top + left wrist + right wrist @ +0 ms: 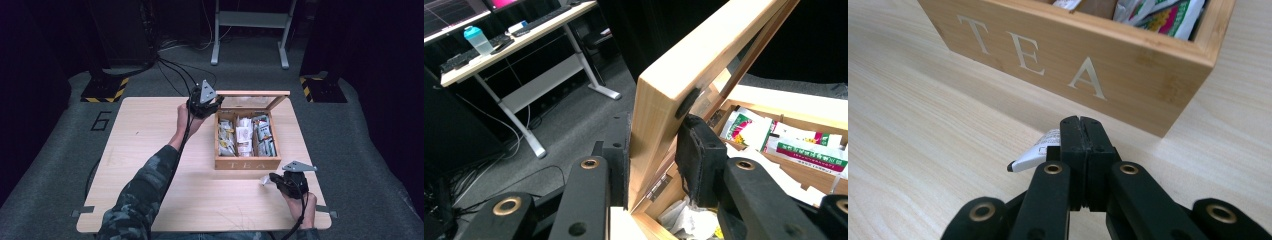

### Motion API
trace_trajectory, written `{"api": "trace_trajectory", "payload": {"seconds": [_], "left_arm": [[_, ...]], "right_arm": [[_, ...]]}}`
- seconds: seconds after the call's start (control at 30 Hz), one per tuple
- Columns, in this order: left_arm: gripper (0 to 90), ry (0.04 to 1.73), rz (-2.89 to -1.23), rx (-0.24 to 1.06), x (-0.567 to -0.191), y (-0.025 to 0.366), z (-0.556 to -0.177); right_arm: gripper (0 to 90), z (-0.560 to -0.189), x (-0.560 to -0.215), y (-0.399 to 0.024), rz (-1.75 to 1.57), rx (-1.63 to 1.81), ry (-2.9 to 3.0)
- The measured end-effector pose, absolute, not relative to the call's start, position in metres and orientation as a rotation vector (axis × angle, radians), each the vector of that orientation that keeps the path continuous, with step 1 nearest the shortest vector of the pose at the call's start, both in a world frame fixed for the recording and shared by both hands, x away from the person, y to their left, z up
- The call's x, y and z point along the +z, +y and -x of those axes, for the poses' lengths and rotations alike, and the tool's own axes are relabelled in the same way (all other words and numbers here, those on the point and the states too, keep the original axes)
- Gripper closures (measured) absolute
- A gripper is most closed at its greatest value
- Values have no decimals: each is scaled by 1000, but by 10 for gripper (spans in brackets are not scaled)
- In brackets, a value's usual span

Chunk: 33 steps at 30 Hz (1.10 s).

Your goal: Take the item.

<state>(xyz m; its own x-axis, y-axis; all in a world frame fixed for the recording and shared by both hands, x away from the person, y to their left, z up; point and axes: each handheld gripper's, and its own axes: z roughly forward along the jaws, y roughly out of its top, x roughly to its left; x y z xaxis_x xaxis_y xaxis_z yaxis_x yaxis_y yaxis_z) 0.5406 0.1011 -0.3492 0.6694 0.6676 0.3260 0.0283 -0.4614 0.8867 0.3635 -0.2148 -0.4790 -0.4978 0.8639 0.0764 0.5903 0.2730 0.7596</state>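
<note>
On the desk (150,150), just in front of the wooden tea box (247,162), a tea bag packet (1035,156) sits pinched in the right gripper (1081,131), jaws clenched on it. Box is open, w/ packets inside. Left gripper (654,145) clamps the raised lid (684,65) at its corner.

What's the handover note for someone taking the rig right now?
Left gripper: shut on the lid of the tea box, holding it propped open at the far side.
Right gripper: shut on a tea bag sachet, low over the table just in front of the box's TEA side.
Done: box open, one sachet out.
Left: probably set the sachet on the table, release, then lower the lid. Remaining sachets sit in the box's compartments.
</note>
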Motion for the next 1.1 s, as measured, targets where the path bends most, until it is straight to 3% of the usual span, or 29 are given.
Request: {"api": "trace_trajectory", "payload": {"seconds": [0.93,1.07,1.1], "left_arm": [[674,542,-1918,837,-350,101,-541],[674,543,-1920,836,-349,101,-541],[674,544,-1921,835,-349,101,-541]], "right_arm": [[867,-359,-504,-222,-1400,1061,2194],[831,-361,-506,-223,-1404,1049,2195],[782,-361,-507,-223,-1404,1050,2206]]}}
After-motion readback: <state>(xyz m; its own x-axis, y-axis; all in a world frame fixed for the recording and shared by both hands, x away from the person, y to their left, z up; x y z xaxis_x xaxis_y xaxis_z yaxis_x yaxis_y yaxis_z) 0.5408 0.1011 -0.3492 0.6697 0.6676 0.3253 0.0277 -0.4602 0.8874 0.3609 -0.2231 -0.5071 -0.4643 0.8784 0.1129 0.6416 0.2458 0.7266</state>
